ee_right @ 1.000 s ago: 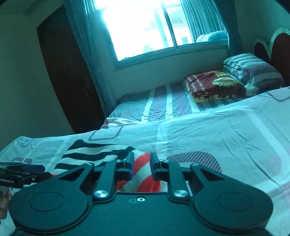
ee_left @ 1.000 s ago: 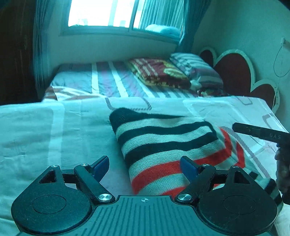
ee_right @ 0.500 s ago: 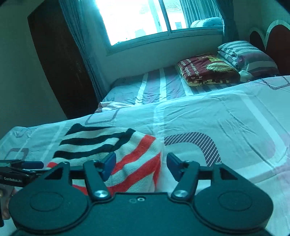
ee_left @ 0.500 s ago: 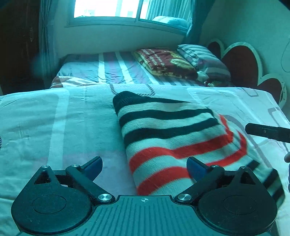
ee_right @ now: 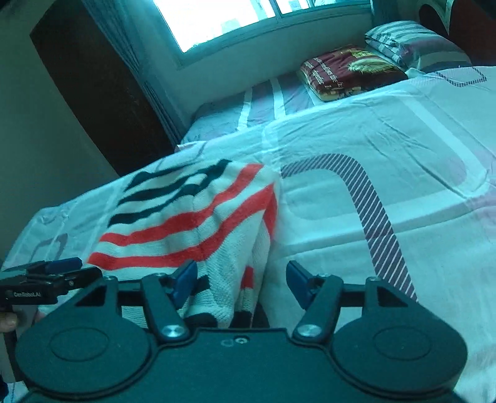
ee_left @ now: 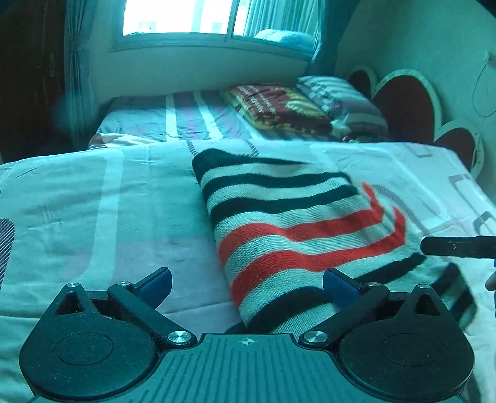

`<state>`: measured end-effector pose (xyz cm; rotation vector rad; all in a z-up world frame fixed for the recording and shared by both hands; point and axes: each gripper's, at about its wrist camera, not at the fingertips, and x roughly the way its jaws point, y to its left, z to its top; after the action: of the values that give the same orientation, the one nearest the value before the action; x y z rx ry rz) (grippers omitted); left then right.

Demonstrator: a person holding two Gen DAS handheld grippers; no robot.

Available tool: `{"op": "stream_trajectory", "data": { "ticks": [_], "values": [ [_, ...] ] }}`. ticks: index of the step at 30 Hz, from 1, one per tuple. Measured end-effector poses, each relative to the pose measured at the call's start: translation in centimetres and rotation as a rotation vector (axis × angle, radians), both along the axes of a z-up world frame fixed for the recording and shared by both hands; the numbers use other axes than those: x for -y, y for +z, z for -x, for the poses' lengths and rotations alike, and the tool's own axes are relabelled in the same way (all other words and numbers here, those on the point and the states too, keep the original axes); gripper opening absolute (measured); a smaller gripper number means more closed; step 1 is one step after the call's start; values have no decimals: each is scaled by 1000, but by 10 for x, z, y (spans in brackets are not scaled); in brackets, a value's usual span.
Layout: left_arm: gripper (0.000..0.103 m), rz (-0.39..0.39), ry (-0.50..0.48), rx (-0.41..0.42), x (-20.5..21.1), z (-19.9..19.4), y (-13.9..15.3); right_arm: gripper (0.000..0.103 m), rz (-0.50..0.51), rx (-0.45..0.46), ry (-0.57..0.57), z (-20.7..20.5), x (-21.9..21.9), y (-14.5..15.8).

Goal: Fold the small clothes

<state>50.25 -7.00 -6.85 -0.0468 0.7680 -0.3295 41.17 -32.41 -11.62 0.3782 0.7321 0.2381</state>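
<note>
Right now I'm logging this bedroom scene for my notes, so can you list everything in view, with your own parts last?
striped knit garment: 1, white with black and red stripes, folded on the near bed.
patterned bedsheet: 1, white with pink and grey shapes, covers the near bed.
striped sheet: 1, purple and white, on the far bed.
dark red cushion: 1, maroon with yellow print, on the far bed.
striped pillow: 1, grey and white, beside the cushion.
headboard: 1, dark red, heart shapes, right wall.
window: 1, bright, far wall.
left gripper: black, blue pads, open.
right gripper: black, blue pads, open.
</note>
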Motion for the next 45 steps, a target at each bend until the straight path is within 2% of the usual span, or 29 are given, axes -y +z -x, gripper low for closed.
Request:
{"op": "stream_trajectory", "data": {
  "ticks": [2,4,7,11,15,18,21,22,24,26,27,29,32,34,36,43,45],
  "values": [
    [103,81,-21,-15,-11,6,3,63,-37,10,-2,9,9,7],
    [103,123,-28,-40,-15,9,0,63,-76,9,14,11,13,11],
    [103,120,-45,-89,-12,14,-13,63,-100,-36,47,11,8,4],
    [103,168,-34,-131,-16,17,-30,56,-1,-123,91,12,-9,-24],
    [103,167,-41,-124,-20,22,-32,56,-126,-101,52,28,7,-31],
    [103,159,-57,-116,-19,22,-35,55,-127,-89,59,36,11,-40],
    [103,192,-53,-129,-24,18,-29,57,-197,-104,40,34,20,-35],
    [103,208,-58,-126,-26,17,-26,58,-222,-80,34,33,25,-29],
    [103,264,-82,-132,-31,12,-22,67,-267,-55,21,30,35,-24],
    [99,360,-101,-175,-39,3,-23,68,-330,-100,13,20,46,-27],
    [90,408,-113,-200,-42,-3,-24,67,-361,-127,17,13,50,-30],
    [85,456,-126,-264,-45,-17,-33,67,-398,-183,34,0,55,-38],
    [85,413,-142,-344,-39,-32,-46,66,-437,-223,73,-11,57,-48],
    [87,433,-160,-351,-35,-37,-52,66,-449,-240,101,-18,54,-50],
    [87,436,-178,-357,-28,-44,-53,57,-430,-252,122,-27,46,-50],
    [87,441,-210,-371,-14,-61,-54,59,-432,-249,158,-51,22,-47],
    [84,431,-230,-361,-18,-56,-55,50,-399,-254,187,-48,25,-44]
  ]
}}
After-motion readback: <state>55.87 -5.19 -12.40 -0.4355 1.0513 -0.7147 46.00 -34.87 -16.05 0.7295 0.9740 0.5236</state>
